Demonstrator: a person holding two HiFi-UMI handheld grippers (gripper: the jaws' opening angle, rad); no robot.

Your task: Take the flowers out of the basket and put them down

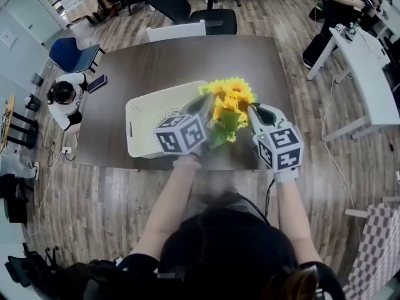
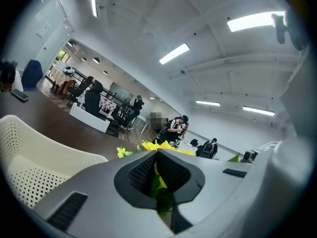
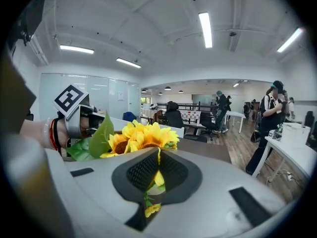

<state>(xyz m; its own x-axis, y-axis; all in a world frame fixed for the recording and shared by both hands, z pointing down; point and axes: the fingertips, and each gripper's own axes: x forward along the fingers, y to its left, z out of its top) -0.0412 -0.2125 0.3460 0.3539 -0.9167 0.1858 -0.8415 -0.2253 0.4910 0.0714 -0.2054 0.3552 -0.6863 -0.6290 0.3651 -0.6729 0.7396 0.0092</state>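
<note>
A bunch of yellow sunflowers [image 1: 232,99] with green leaves hangs in the air above the dark table, just right of the cream perforated basket [image 1: 145,125]. Both grippers grip it from opposite sides. My left gripper [image 1: 211,110] is shut on the stems at the bunch's left. In the left gripper view, green stem and yellow petals [image 2: 159,182] sit pinched between the jaws. My right gripper [image 1: 251,112] is shut on the bunch's right side. The right gripper view shows the sunflowers [image 3: 143,139] above its closed jaws and the left gripper's marker cube [image 3: 72,100] beyond.
The basket stands on the dark brown table [image 1: 150,61] near its front edge. A white chair back [image 1: 176,30] and a black office chair [image 1: 212,19] stand at the far side. A white desk [image 1: 369,74] is at the right. People sit at both sides of the room.
</note>
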